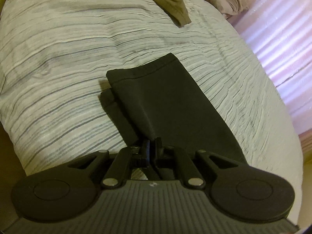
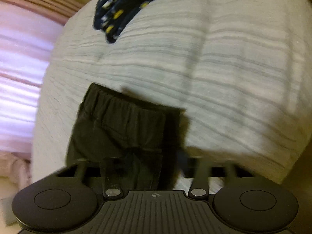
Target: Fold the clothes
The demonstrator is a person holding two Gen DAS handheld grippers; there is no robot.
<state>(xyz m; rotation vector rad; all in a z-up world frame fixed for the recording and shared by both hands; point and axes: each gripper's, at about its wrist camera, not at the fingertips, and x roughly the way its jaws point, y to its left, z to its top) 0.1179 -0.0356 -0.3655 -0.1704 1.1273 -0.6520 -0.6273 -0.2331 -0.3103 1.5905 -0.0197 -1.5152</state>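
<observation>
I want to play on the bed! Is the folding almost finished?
Not yet. The black pants are doubled over, and the left tongs are shut on one end. The right tongs are by the waistband; the blur hides their grip. The brown clothes and the patterned navy piece wait unfolded.

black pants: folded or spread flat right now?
Folded, at least partly: the black pants lie doubled, one hemmed leg stacked over the other, on the striped bedspread. Left gripper pinches them.

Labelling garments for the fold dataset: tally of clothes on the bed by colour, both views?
Black: 1, the black pants, seen in both views
Olive-brown: 1, the olive garment
Navy patterned: 1, the navy printed garment
Total: 3
</observation>
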